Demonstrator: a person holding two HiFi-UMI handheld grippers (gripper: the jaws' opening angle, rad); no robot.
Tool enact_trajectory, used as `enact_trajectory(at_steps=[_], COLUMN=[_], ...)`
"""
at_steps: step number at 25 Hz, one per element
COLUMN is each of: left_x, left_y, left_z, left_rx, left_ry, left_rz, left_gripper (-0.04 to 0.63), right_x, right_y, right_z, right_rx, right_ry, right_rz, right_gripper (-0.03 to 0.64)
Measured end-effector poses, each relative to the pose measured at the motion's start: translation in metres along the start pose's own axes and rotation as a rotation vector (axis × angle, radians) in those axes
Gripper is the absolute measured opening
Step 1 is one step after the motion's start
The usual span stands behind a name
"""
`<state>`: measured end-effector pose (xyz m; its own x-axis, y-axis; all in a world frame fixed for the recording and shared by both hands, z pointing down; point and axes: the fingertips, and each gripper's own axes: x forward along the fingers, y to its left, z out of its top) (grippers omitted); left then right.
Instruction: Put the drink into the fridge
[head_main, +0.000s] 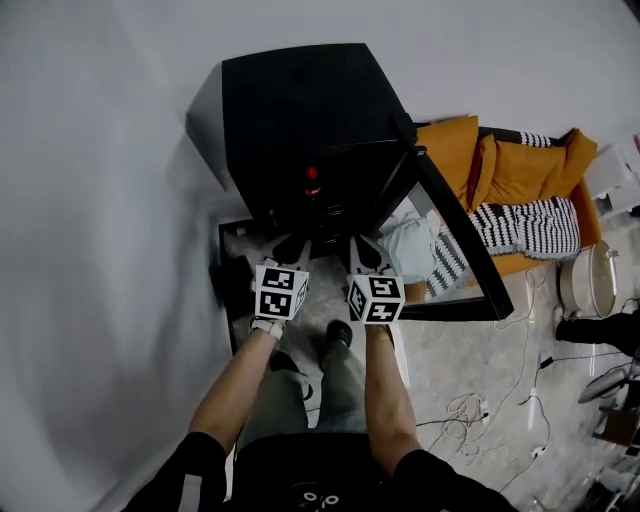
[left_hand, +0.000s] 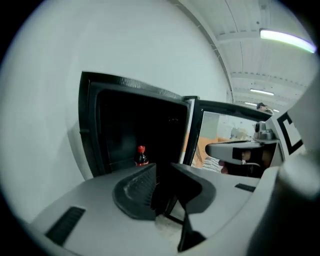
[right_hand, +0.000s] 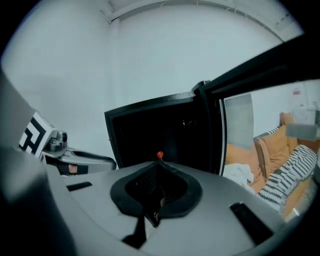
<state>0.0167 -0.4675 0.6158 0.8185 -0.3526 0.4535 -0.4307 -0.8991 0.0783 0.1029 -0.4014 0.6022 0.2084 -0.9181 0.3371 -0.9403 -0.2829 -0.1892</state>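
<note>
Red-capped drink bottle stands upright inside the black fridge, whose door is open. Your left hand-held gripper has its jaws slightly apart with nothing between them. Your right hand-held gripper is closed and empty.

Head view rides up high, staring steeply down on the fridge top and its open door. Both gripper views sit low, looking along their jaws straight into the same dark fridge mouth, fairly near, and all three catch the red-capped bottle inside.
</note>
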Motion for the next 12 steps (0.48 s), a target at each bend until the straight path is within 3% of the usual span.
enact_trajectory(at_steps=[4,8,12], left_x=[-0.049,-0.085,-0.11], left_y=[-0.022,-0.043,-0.059], left_z=[0.029,0.042,0.053], left_rx=[-0.009,-0.024,-0.09], left_ry=[-0.02,-0.03,-0.05], left_rz=[0.01,0.016,0.078], left_gripper=[0.012,0.008,0.008], right_x=[-0.044,-0.078,-0.108], right_y=[0.016,0.024,0.02], right_z=[0.028,0.041,0.052], right_rx=[0.009,-0.001,-0.018], right_ry=[0.01,0.028,0.044], right_rz=[0.006,0.029,0.078], right_gripper=[0.002,0.002,0.002])
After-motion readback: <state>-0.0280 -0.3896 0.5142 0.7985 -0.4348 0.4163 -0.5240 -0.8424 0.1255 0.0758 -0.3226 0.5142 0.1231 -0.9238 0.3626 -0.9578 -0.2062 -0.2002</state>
